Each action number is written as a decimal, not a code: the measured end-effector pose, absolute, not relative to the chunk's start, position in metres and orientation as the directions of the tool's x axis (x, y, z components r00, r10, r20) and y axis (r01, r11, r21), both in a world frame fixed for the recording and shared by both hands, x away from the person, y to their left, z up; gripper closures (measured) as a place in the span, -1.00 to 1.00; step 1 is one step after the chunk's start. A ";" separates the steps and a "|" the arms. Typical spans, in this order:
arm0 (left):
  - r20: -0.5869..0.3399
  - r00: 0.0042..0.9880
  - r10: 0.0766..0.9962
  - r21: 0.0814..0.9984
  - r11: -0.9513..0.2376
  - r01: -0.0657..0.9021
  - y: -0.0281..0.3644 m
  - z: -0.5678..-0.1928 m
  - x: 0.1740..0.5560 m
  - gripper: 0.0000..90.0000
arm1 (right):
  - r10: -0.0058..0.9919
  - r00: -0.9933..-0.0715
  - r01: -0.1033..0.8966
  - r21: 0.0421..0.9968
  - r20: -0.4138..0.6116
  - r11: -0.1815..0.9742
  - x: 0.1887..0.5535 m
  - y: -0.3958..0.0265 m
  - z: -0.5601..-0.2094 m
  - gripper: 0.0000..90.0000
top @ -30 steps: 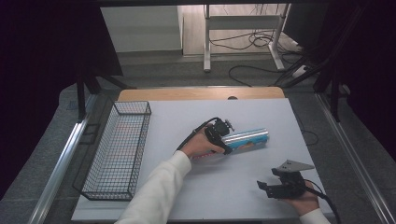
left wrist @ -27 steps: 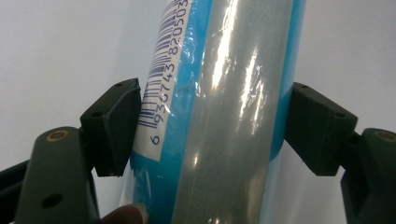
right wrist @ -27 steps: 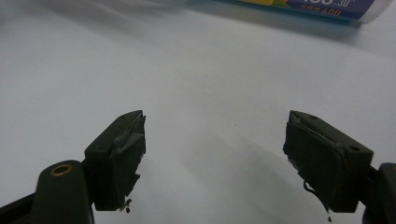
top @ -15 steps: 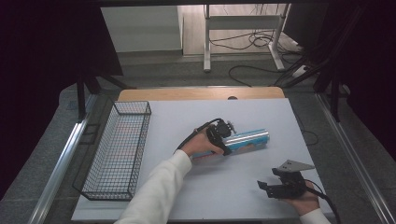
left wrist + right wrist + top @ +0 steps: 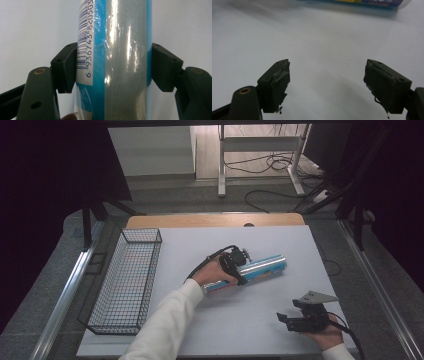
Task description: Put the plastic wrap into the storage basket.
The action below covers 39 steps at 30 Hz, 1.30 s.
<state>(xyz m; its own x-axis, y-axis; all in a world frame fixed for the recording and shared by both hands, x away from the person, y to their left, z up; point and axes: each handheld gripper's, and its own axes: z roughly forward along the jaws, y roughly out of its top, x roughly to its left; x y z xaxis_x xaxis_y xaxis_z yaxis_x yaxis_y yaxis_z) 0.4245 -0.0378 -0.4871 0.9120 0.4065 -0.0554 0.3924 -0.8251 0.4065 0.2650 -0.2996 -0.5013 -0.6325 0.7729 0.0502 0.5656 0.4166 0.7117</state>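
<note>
We have the left hand-held gripper [image 5: 239, 268] just closed onto the foil-wrapped blue roll [image 5: 260, 269] lying mid-desk [image 5: 280, 245], so next we likely lift it level toward the wire basket [image 5: 127, 280], the right hand-held gripper [image 5: 290, 321] gaping idle.

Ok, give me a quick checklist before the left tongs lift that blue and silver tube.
1. Left tongs have just been closing, pads against both sides of the blue and silver tube: ok.
2. Grip near the tube's middle: ok.
3. Tube clear of the wire basket: ok.
4. Right tongs open, holding nothing, apart from the tube: ok.
5. Grip firm enough to lift: cannot tell.
</note>
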 end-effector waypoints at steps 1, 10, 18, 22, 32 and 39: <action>-0.056 0.911 0.409 0.406 -0.824 0.395 -0.036 -0.485 0.425 -0.30 | 0.773 -0.632 0.565 0.712 0.051 0.416 0.265 -0.300 -0.501 -0.53; -0.055 0.893 0.448 0.439 -0.792 0.424 -0.020 -0.465 0.422 -0.30 | 0.776 -0.629 0.567 0.713 0.051 0.413 0.265 -0.300 -0.501 -0.53; -0.027 0.862 0.506 0.444 -0.766 0.464 0.007 -0.435 0.409 -0.30 | 0.777 -0.627 0.567 0.716 0.055 0.407 0.264 -0.300 -0.500 -0.52; -0.030 0.848 0.529 0.451 -0.750 0.484 0.017 -0.427 0.404 -0.30 | 0.776 -0.628 0.565 0.717 0.052 0.409 0.264 -0.300 -0.500 -0.52; -0.018 0.803 0.595 0.487 -0.697 0.527 0.060 -0.404 0.386 -0.30 | 0.777 -0.627 0.560 0.723 0.051 0.404 0.264 -0.300 -0.498 -0.52; -0.007 0.762 0.648 0.513 -0.652 0.559 0.097 -0.393 0.371 -0.30 | 0.775 -0.630 0.552 0.734 0.055 0.396 0.264 -0.301 -0.495 -0.52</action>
